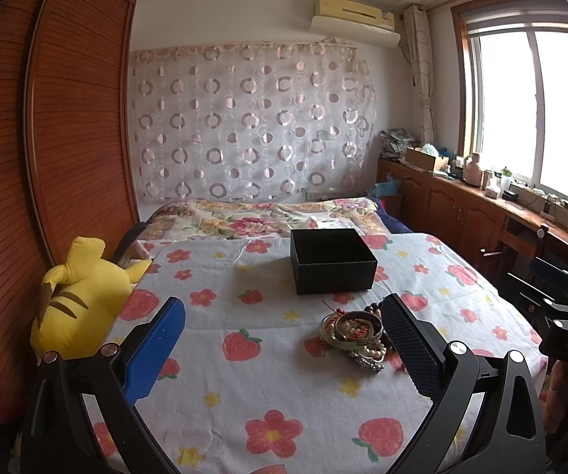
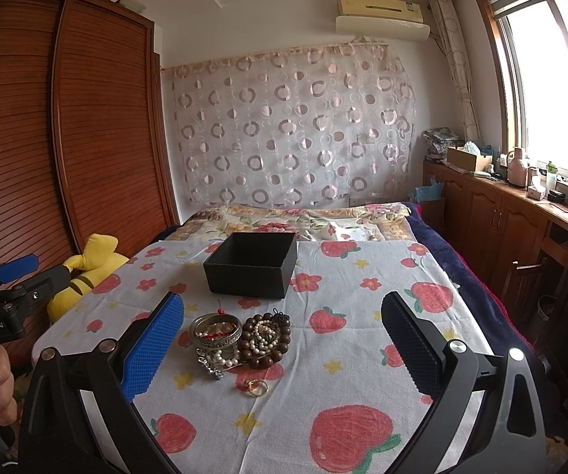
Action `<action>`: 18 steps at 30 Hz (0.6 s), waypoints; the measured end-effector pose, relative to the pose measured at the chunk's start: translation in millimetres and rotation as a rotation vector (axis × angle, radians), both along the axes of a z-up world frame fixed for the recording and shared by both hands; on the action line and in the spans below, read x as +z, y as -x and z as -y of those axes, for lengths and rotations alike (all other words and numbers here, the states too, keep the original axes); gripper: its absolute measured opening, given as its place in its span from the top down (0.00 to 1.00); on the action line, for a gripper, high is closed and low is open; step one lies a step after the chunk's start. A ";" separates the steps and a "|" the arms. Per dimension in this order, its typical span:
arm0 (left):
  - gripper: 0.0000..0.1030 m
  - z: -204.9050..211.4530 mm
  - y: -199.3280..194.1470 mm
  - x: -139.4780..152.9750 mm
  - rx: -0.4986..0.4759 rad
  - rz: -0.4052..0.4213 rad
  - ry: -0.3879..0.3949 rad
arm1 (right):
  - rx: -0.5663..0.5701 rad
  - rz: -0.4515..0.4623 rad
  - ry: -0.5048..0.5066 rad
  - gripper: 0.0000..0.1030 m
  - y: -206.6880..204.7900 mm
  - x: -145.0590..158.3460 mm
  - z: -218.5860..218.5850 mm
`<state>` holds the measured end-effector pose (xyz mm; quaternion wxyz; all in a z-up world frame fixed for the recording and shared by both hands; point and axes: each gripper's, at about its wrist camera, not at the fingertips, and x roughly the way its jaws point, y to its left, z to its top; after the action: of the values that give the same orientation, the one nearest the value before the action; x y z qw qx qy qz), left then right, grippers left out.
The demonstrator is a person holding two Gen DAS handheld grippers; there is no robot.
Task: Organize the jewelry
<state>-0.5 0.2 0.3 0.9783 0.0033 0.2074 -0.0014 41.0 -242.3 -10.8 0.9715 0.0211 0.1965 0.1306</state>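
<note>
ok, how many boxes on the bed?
1. A black open box sits on the strawberry-print sheet, just beyond the jewelry pile. It looks empty, though its floor isn't fully visible. No lid in view.

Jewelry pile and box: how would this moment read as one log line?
left gripper: open, empty | right gripper: open, empty | jewelry pile: on bedspread | black box: open, looks empty

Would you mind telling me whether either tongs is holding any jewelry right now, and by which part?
Nothing is held: left tongs and right tongs are both open above the jewelry.
</note>
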 end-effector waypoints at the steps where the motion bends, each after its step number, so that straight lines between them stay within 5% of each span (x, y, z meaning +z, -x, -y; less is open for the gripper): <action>1: 0.07 0.0 0.1 0.0 0.000 0.001 0.000 | 0.000 0.000 0.000 0.02 0.2 0.1 -0.1; 18: 0.07 0.0 0.5 0.0 0.000 -0.001 0.001 | 0.004 0.000 -0.001 0.02 -1.3 5.0 -3.4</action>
<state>-1.0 0.2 0.3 0.9782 0.0027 0.2077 -0.0016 42.3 -238.9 -5.7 0.9712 0.0212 0.1967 0.1328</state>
